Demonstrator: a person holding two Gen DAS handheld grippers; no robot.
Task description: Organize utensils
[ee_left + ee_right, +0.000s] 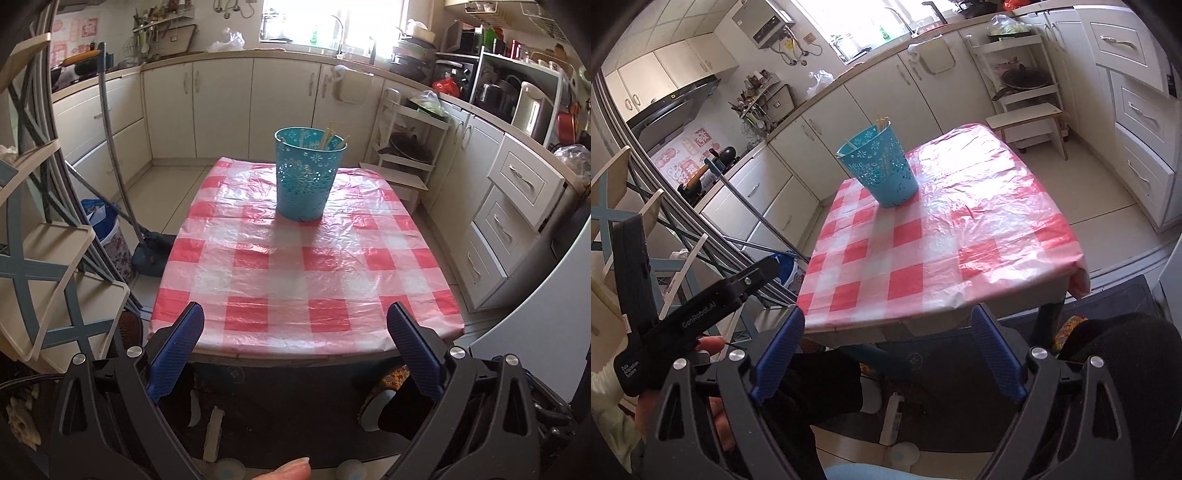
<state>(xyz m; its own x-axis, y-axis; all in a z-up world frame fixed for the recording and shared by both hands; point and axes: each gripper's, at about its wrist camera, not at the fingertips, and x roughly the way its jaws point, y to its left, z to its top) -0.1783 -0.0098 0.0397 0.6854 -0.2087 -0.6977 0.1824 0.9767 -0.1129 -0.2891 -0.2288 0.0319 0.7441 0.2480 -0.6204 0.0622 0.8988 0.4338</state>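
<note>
A teal perforated holder (307, 173) stands upright on the far half of a table with a red-and-white checked cover (295, 266). Pale chopsticks (327, 137) poke out of its top. My left gripper (295, 314) hangs open over the table's near edge, well short of the holder, nothing between its blue pads. In the right wrist view the same holder (882, 166) sits near the table's far left corner with chopsticks (882, 121) in it. My right gripper (888, 319) is open and empty, back from the near edge of the cover (923, 243). The left gripper's black body (694, 314) shows at the left, held by a hand.
White kitchen cabinets (221, 107) ring the room. A mop (147, 247) and a folding rack (44, 240) stand left of the table. A white shelf cart (406, 144) and a low stool (1030, 125) sit beyond the far right corner. A dark mat (960, 376) lies under the grippers.
</note>
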